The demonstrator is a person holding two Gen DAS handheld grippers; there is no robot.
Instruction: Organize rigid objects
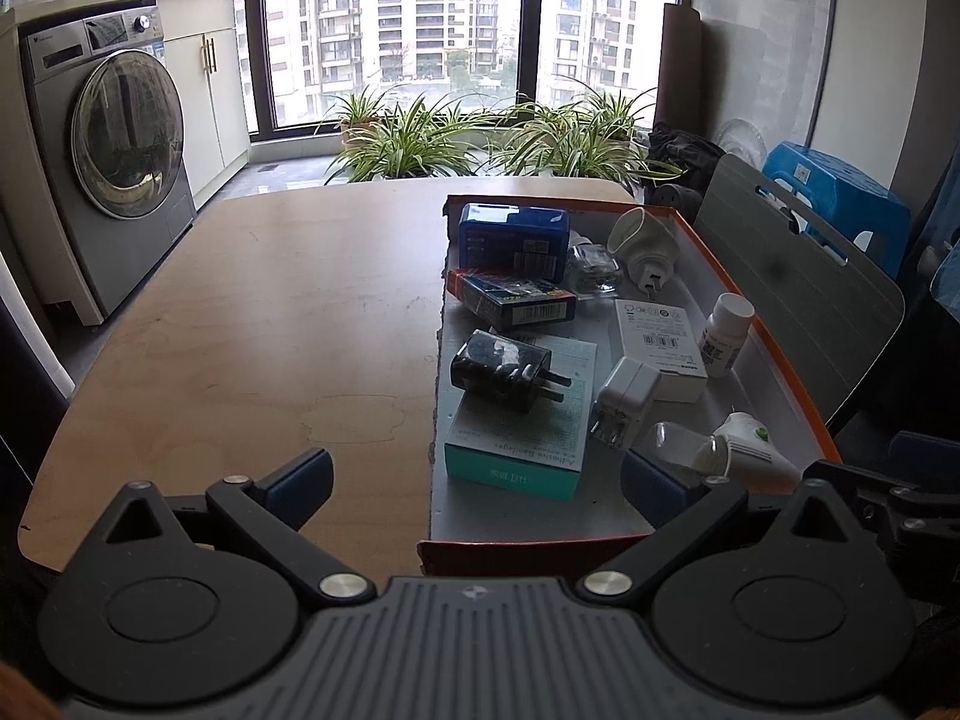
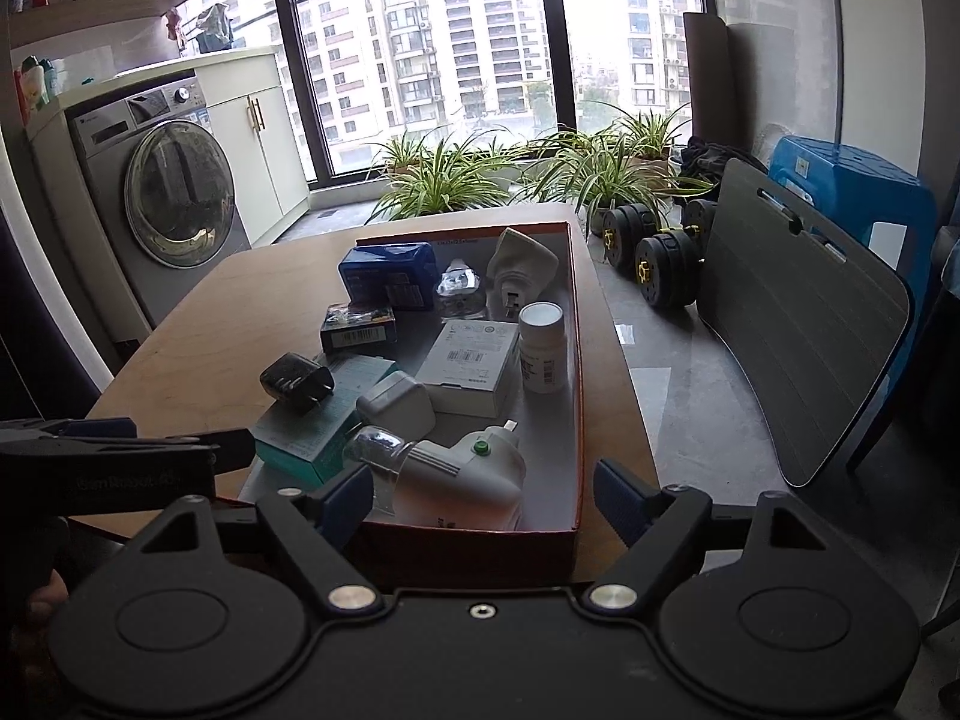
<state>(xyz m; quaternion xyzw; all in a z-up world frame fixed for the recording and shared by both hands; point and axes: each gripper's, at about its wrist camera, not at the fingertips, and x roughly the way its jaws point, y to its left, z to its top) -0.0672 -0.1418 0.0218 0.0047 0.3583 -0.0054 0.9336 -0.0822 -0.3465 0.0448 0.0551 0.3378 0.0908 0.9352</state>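
- Both hand-held grippers, left gripper [image 1: 477, 483] and right gripper [image 2: 483, 495], gape wide and hold nothing.
- Shallow orange-rimmed cardboard box [image 2: 579, 360] on the wooden table [image 1: 252, 312] holds the clutter.
- Nearest the right gripper: white plastic plug-in device [image 2: 474, 468], likely light, stiff and smooth; best gripped across its body.

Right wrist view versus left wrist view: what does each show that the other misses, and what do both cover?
Only the right wrist view shows the dumbbells on the floor beside the table and the shelf of bottles above the washer.

Only the left wrist view shows the broad bare table left of the box.

Both show the box of items, the white bottle, the black charger, the washer and the plants.
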